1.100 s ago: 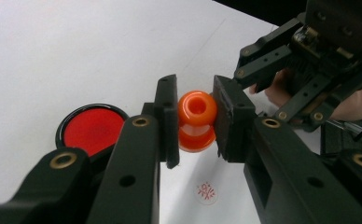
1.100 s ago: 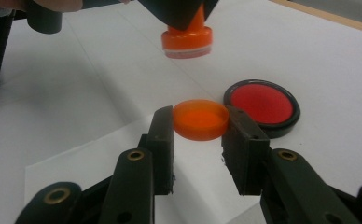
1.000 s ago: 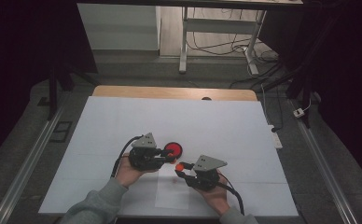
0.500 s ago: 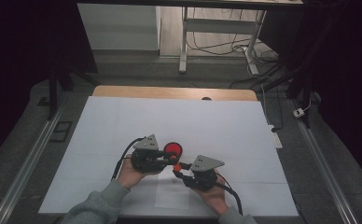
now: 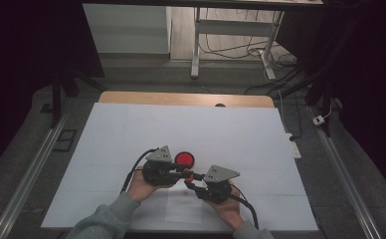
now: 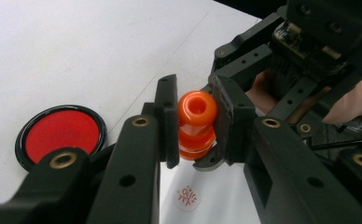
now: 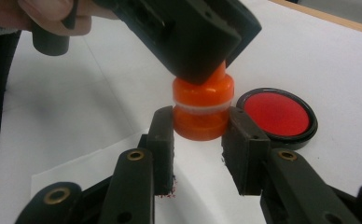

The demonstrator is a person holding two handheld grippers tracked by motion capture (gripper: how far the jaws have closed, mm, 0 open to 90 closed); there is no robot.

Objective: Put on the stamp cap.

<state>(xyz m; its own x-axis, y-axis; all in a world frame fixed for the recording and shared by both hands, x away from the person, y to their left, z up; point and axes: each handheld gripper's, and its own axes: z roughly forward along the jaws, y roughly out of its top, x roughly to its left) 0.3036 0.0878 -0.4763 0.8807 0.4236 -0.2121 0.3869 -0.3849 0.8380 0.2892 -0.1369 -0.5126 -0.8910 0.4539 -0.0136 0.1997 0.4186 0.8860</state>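
An orange stamp [image 5: 188, 176] hangs just above the table between my two grippers. My left gripper [image 6: 195, 122] is shut on its upper knob [image 6: 197, 108]. My right gripper [image 7: 200, 127] is shut on its wider lower body [image 7: 201, 122]; a pale seam rings the middle of the stamp. In the high view the left gripper [image 5: 182, 172] comes in from the left and the right gripper [image 5: 191, 182] from the lower right, tips meeting at the stamp. A round red ink pad [image 5: 184, 159] in a black rim lies on the table just behind them.
A white sheet covers the table [image 5: 131, 129]. A smaller paper slip [image 5: 183, 211] lies under the grippers and bears a small red stamped mark [image 6: 187, 197]. A wooden edge [image 5: 181, 98] runs along the far side, with metal rails at both sides.
The left gripper has edged slightly toward the right gripper. The right gripper has held still. Both stay shut around the orange stamp.
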